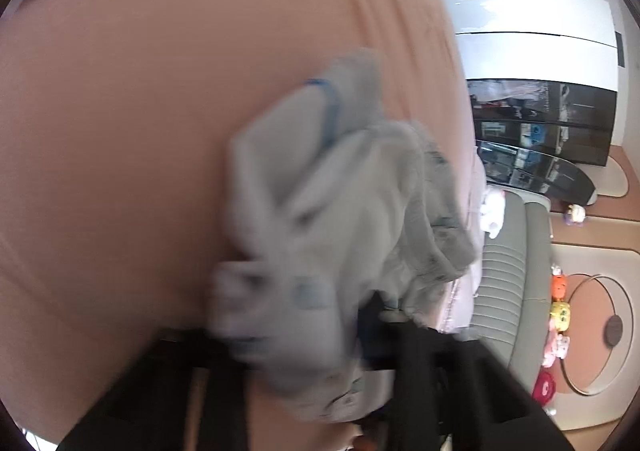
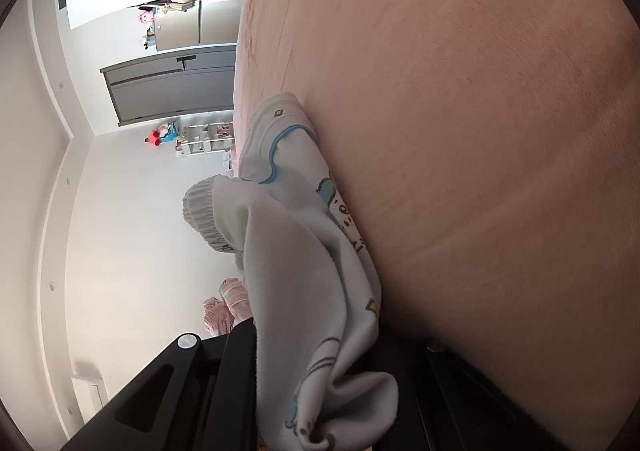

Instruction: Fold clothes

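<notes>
garment [image 2: 304, 251] pinched in both claws; on peach sheet [image 2: 500, 131]

Surface: a peach-pink ribbed bedspread [image 2: 500, 131], smooth and wide.
On it: a pale grey garment [image 2: 304, 251] with blue trim and small cartoon prints, bunched in folds.
Left view: blurred; apparently the same garment [image 1: 320, 231] against the spread [image 1: 140, 111].
</notes>
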